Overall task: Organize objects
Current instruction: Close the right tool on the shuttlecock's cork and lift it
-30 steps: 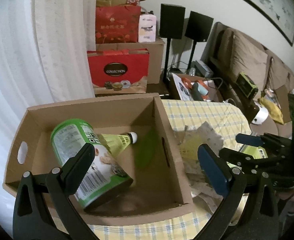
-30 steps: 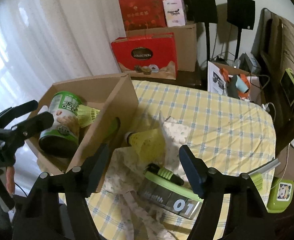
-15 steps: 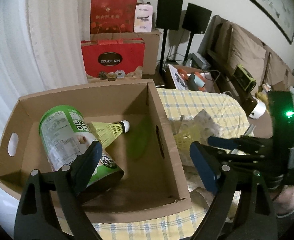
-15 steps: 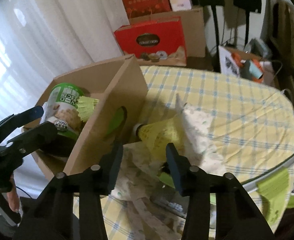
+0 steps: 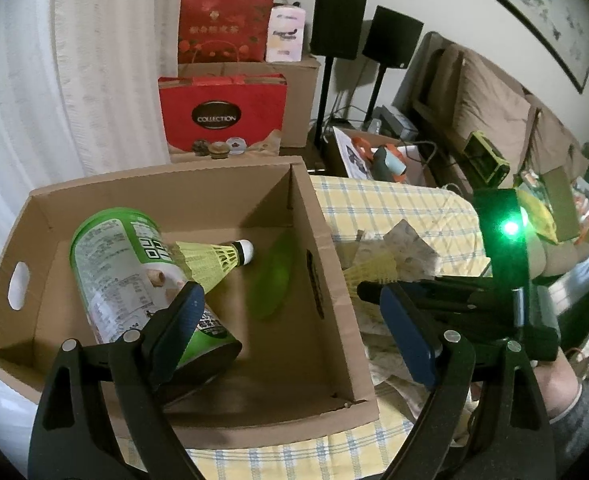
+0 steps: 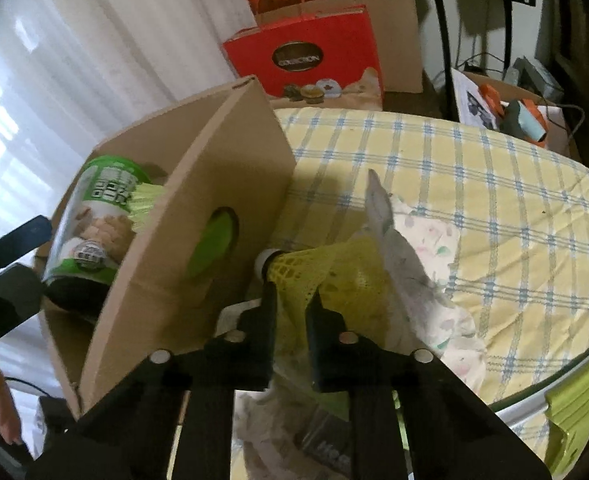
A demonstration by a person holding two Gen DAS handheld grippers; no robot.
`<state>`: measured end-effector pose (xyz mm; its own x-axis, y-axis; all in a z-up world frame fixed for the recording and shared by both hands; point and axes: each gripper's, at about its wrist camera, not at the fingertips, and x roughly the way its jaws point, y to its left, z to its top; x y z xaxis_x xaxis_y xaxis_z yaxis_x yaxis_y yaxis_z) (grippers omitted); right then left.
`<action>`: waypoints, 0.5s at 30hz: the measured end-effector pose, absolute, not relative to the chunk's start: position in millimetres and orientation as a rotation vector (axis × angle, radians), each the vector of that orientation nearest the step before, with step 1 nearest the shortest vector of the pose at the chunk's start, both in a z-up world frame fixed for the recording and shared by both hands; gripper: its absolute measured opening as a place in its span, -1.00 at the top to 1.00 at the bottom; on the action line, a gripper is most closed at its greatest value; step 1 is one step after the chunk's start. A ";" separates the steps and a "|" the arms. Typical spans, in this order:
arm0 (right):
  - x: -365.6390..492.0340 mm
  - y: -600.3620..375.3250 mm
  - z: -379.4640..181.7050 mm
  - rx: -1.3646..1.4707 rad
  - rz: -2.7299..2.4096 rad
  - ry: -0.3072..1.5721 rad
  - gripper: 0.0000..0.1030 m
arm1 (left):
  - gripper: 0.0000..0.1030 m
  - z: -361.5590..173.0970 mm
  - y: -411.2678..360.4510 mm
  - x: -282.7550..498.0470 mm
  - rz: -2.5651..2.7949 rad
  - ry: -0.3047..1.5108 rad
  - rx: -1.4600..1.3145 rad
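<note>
Now, with our right gripper (image 6: 290,300) closing on the shuttlecock (image 6: 314,268) skirt, we squeeze gently, left gripper (image 5: 294,320) wide and empty over the box (image 5: 334,280).

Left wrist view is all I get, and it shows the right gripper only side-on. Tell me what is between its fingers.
Observer: The right gripper is closing its jaws, with the mesh skirt of the yellow shuttlecock between them.
Operator: Give me its heading.
Observer: Its white cork points at the outer wall of the cardboard box, near the handle hole.
Operator: Report what lies beneath.
Observer: Crumpled floral cloth, with a clear container partly covered by it.
</note>
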<state>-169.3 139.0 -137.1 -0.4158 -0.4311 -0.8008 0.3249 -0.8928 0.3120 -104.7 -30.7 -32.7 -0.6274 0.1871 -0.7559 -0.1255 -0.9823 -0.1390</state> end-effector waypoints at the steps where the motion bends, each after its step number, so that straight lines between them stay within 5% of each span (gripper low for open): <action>1: -169.6 140.4 -137.7 1.348 -2.317 -0.164 0.82 | -0.70 -32.7 -30.6 -104.3 2.683 -0.106 -1.259; 15: -163.1 159.4 -93.8 1.183 -2.348 -0.276 0.93 | -0.70 -29.1 -31.4 -101.8 2.671 -0.138 -1.247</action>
<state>-163.1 159.4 -93.8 -0.5023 -0.5121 -0.6968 0.3368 -0.8580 0.3877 -101.8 -31.4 -29.1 -0.6278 0.2104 -0.7494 -0.1320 -0.9776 -0.1639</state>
